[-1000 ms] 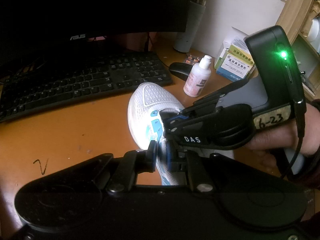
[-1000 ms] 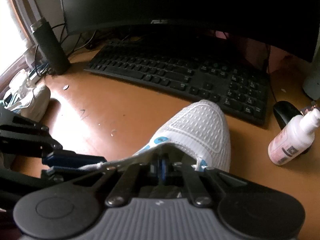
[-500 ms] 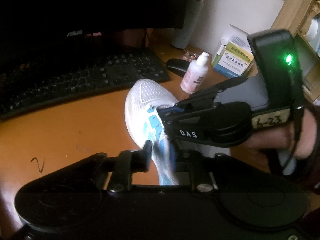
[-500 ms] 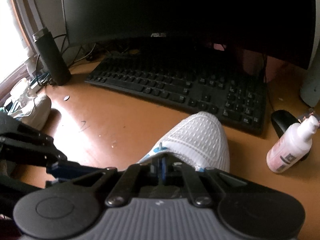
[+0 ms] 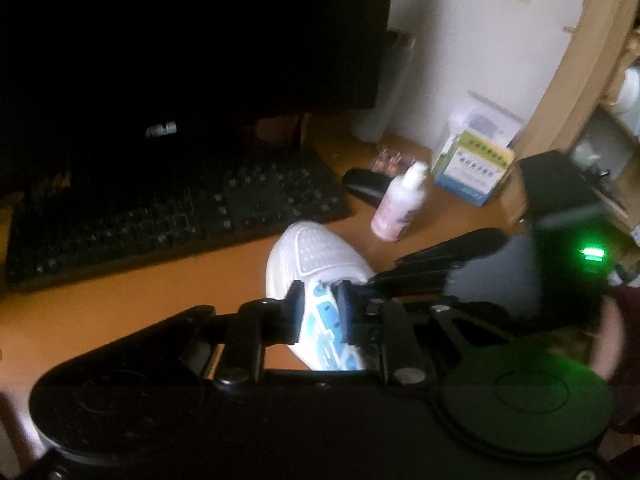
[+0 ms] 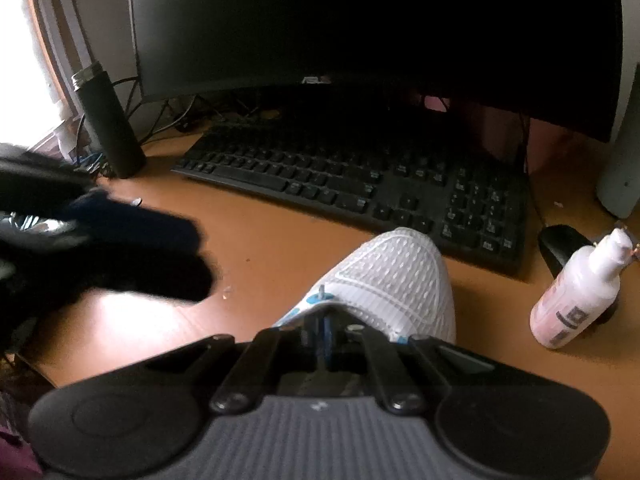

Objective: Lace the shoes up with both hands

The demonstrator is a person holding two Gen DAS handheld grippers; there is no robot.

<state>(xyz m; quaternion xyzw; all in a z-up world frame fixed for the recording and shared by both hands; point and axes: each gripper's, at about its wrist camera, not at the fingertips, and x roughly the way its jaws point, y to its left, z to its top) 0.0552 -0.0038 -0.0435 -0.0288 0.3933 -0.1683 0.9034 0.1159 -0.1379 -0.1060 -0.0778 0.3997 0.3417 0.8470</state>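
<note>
A white mesh shoe (image 5: 316, 260) with blue eyelet patches lies on the orange desk, toe toward the keyboard; it also shows in the right wrist view (image 6: 392, 276). My left gripper (image 5: 320, 312) is open, raised above the shoe's lacing area, with nothing between its fingers. My right gripper (image 6: 324, 340) is shut at the shoe's eyelet row; a small lace tip (image 6: 321, 291) sticks up just ahead of it. What it pinches is hidden. In the left wrist view the right gripper's black fingers (image 5: 424, 272) reach the shoe from the right. The left gripper (image 6: 120, 256) is a dark blur in the right wrist view.
A black keyboard (image 6: 360, 188) and a dark monitor (image 6: 360, 20) stand behind the shoe. A pink-white pump bottle (image 6: 576, 292) and a black mouse (image 6: 560, 240) are to the right. A dark flask (image 6: 106, 120) stands far left. Boxes (image 5: 472, 168) sit at the back right.
My left gripper has opened and lifted up and back from the shoe. My right gripper has stayed shut at the eyelet row and risen a little.
</note>
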